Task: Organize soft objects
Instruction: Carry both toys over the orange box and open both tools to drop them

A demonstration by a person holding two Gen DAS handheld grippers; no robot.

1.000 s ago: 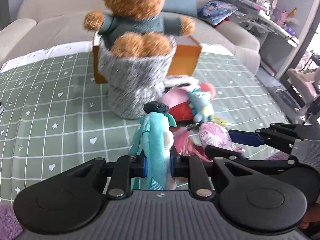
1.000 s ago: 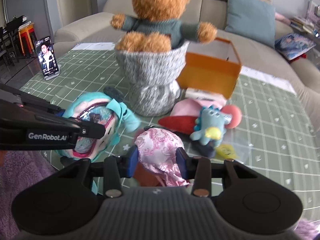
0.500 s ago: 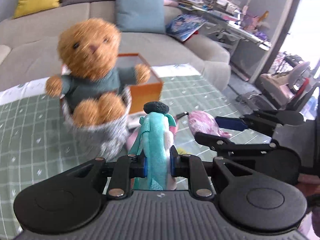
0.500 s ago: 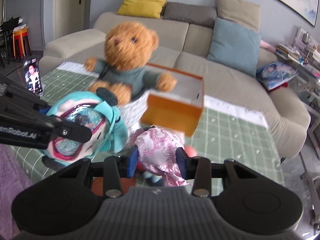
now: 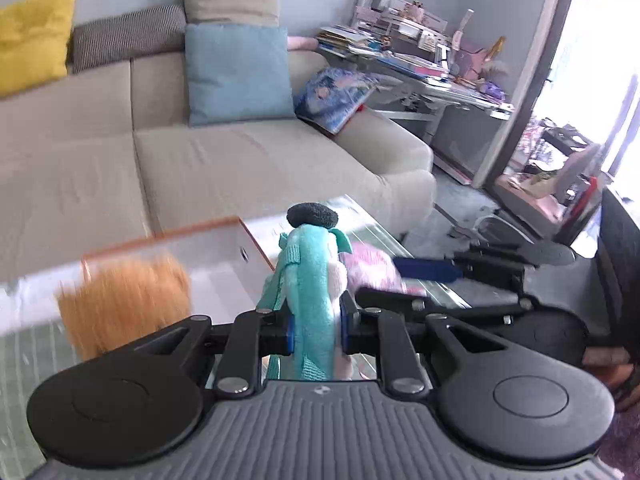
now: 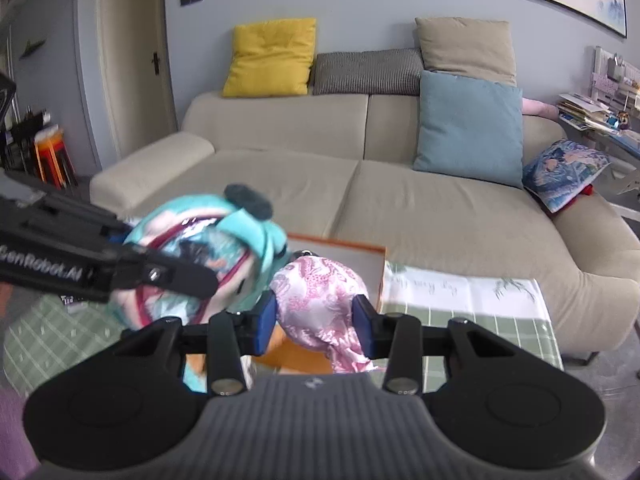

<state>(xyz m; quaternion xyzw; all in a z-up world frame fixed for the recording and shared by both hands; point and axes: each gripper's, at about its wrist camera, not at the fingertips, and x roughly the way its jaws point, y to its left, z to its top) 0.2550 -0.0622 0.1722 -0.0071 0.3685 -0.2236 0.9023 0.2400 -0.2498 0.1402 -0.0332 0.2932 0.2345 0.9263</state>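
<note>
My left gripper is shut on a teal plush doll with a dark tuft on top, held up in the air. In the right wrist view that same teal doll shows its face, with the left gripper's finger across it. My right gripper is shut on a pink patterned satin pouch; from the left wrist view the pouch sits just right of the doll. Below both lies the orange box, its rim open upward. A blurred brown teddy bear is at lower left.
A beige sofa with yellow, striped, tan and blue cushions fills the background. The green grid tablecloth covers the table below. A cluttered desk stands at the right, a door at the left.
Both grippers have risen with their toys and swung toward the sofa; the teddy bear and table toys have dropped to the bottom of view, and the orange box now lies beneath the held toys.
</note>
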